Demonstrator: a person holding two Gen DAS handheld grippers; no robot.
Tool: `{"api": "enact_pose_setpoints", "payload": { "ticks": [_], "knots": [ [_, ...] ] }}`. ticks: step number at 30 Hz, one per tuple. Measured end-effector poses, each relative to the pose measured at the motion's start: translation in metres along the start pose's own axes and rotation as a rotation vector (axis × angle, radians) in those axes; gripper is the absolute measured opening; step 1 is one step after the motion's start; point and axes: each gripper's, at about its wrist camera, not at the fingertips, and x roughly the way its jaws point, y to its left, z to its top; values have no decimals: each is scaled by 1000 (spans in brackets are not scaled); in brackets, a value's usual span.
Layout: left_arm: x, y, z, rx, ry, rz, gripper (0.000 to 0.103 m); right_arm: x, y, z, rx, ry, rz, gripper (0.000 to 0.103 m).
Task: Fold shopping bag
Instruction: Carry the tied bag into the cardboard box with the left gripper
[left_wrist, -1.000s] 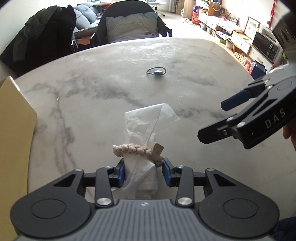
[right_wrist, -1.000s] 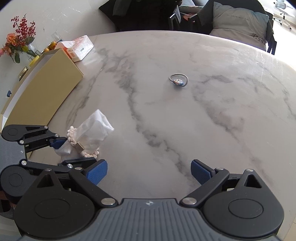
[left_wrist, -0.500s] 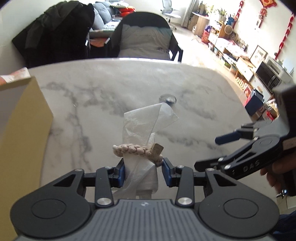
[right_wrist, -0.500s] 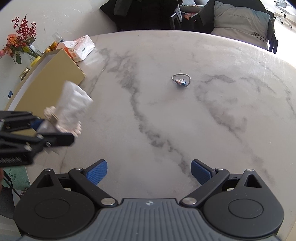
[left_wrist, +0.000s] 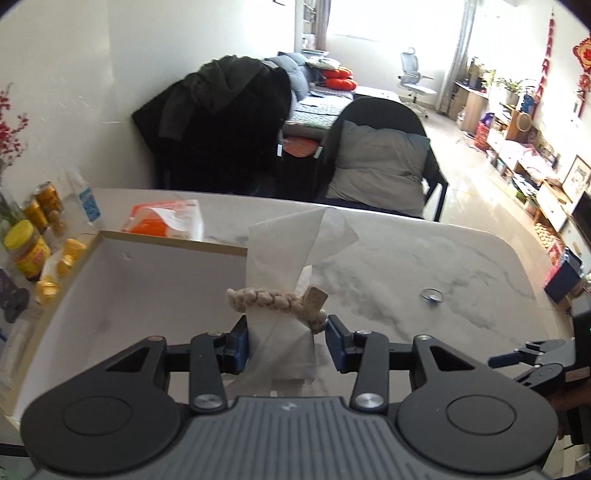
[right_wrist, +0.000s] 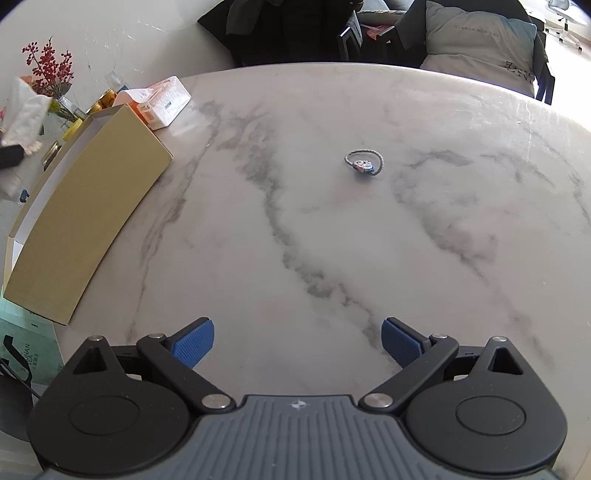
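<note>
The shopping bag (left_wrist: 280, 280) is a rolled white bundle, bound by a beige beaded band (left_wrist: 269, 299). It stands upright between the blue pads of my left gripper (left_wrist: 286, 341), which still carries it aloft while the jaws are opening. The bundle hangs over the open cardboard box (left_wrist: 147, 280). From the right wrist view the bag (right_wrist: 26, 107) shows at the far left, high above the box (right_wrist: 92, 206). My right gripper (right_wrist: 297, 341) stands open over the marble table (right_wrist: 332, 240) with nothing between its fingers. It also shows low at the right edge of the left wrist view (left_wrist: 506, 369).
A small ring with a blue charm (right_wrist: 364, 164) lies mid-table. An orange-and-white tissue pack (right_wrist: 162, 103) sits behind the box. Jars and cans (left_wrist: 26, 247) and red flowers (right_wrist: 48, 70) crowd the left edge. A chair with a grey cushion (left_wrist: 376, 170) stands beyond the table.
My left gripper has risen and swung left with the bag, from just above the table to over the open box. Its pads stand slightly wider. The right gripper has kept still.
</note>
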Motion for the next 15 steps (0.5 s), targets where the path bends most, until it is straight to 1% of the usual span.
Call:
{"api": "enact_pose_setpoints", "payload": {
  "ticks": [1, 3, 6, 8, 9, 10, 12, 13, 15],
  "knots": [
    [1, 9, 1, 2, 6, 32, 44, 0, 0, 0, 1, 0, 0, 98],
    [16, 28, -2, 12, 58, 93, 45, 1, 1, 0, 2, 0, 1, 98],
    [45, 49, -12, 21, 130, 140, 50, 1, 4, 1, -8, 1, 3, 98],
    [59, 57, -17, 37, 145, 158, 60, 2, 6, 0, -15, 6, 3, 99],
    [67, 60, -19, 46, 158, 174, 67, 2, 7, -1, -15, 9, 4, 99],
    [73, 64, -21, 52, 175, 193, 71, 3, 7, -2, -15, 13, 4, 99],
    [72, 68, -25, 50, 180, 202, 73, 2, 8, -2, -19, 14, 1, 99],
    [70, 69, -27, 47, 179, 204, 79, 1, 8, -2, -20, 11, 1, 99],
    [59, 75, -31, 19, 157, 218, 81, -1, 5, -2, -12, 2, -3, 100]
  ]
}}
